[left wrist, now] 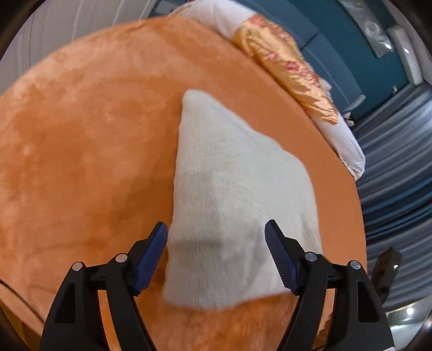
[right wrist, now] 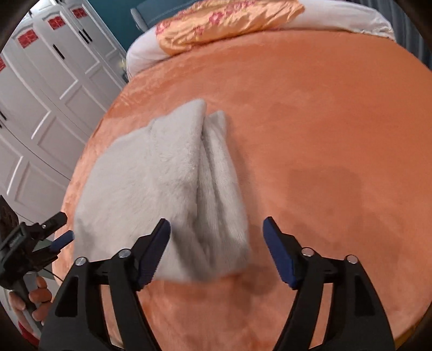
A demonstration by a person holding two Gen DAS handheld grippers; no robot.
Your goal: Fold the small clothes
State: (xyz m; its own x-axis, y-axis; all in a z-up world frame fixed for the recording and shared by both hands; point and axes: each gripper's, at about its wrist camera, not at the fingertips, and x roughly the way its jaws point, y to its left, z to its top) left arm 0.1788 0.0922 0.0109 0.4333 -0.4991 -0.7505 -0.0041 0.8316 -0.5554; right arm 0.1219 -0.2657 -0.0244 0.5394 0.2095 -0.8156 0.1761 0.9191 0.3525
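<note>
An orange plush blanket (right wrist: 310, 113) covers the bed and gives a soft, flat surface for folding. At its far edge lies a white bolster with a golden satin cover (right wrist: 229, 20), well apart from the work. The white knitted garment (left wrist: 232, 189) rests on the blanket, already folded over itself with a seam down its length. The left gripper (left wrist: 216, 256) and the right gripper (right wrist: 216, 251) hover at its near edge, jaws apart, gripping nothing, probably placed for the next fold.
</note>
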